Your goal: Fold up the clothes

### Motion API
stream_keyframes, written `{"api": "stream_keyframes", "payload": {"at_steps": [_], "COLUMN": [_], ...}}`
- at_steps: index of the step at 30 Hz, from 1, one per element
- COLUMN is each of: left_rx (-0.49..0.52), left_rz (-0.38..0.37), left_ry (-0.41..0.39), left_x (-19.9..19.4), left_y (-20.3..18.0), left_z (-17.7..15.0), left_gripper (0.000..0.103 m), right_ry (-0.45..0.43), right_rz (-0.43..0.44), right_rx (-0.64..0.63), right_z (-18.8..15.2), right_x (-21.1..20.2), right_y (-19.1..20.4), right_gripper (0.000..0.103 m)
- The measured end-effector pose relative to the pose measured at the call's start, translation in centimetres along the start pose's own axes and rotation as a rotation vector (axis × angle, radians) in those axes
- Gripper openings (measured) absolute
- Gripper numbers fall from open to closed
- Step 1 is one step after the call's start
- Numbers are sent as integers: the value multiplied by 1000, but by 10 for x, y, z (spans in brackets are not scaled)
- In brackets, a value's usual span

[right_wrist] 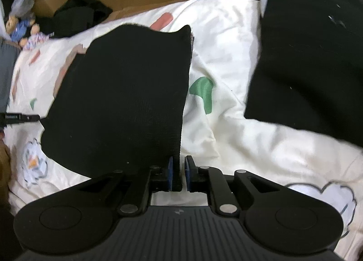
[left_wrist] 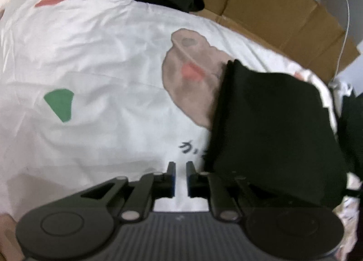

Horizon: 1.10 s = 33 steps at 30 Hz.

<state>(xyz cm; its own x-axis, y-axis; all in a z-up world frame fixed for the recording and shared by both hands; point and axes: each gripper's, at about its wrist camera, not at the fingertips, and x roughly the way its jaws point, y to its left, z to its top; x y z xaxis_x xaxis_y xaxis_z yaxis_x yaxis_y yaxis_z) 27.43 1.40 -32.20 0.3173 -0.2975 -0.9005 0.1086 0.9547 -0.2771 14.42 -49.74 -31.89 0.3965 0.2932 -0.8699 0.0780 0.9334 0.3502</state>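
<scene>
A black knitted garment (right_wrist: pixel 127 93) rises from the white printed bedsheet (right_wrist: pixel 238 143) towards the right wrist camera. My right gripper (right_wrist: pixel 178 173) is shut on its near right edge, which sits between the blue pads against the left one. In the left wrist view the same black garment (left_wrist: pixel 272 129) lies folded to the right of my left gripper (left_wrist: pixel 180 171). The left gripper's jaws stand slightly apart with only the bedsheet (left_wrist: pixel 102 56) showing between them.
A second folded black garment (right_wrist: pixel 306 61) lies at the right. A dark clothes pile (right_wrist: pixel 77 16) and cardboard boxes (left_wrist: pixel 283 11) line the bed's far edge. A small doll (right_wrist: pixel 22 27) lies at the far left. A white cable (left_wrist: pixel 344 22) hangs over the boxes.
</scene>
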Motion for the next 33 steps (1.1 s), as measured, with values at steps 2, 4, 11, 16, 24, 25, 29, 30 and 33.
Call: {"api": "stream_keyframes", "payload": {"at_steps": [2,4,11,16,24,25,29,30,33], "left_rx": [-26,-69,-150,-295,-351,-356,-351,-352,-357], "left_rz": [-23,-46,-46,-67,-83,-85,-71,-68,-55], "left_ry": [8,10,10,12,-8,-5,15,20,36], "left_x": [-6,-10,-20,-22,-25,-25,-19,-18,-12], "left_y": [-7,-10,-28,-29,-48,-49,-52,-52,-50], "left_z": [-1,-1,-8,-26,-46,-47,-53,-55,-63], "left_gripper": [19,24,26,26,26,26,26,26,26], "right_ry": [-22,-53,-148,-199,-208,-200,-197,-198,-193], "right_rz": [20,43,139,175,246,256,265,266,278], "right_rx": [40,85,238,306,392,406,449,455,464], "right_z": [-5,-10,-24,-29,-45,-49,-62,-64,-73], "right_x": [-4,-8,-17,-23,-20,-18,-9,-7,4], "right_y": [-4,-8,-18,-19,-20,-21,-25,-26,-26], "right_gripper": [32,39,43,43,43,43,43,43,43]}}
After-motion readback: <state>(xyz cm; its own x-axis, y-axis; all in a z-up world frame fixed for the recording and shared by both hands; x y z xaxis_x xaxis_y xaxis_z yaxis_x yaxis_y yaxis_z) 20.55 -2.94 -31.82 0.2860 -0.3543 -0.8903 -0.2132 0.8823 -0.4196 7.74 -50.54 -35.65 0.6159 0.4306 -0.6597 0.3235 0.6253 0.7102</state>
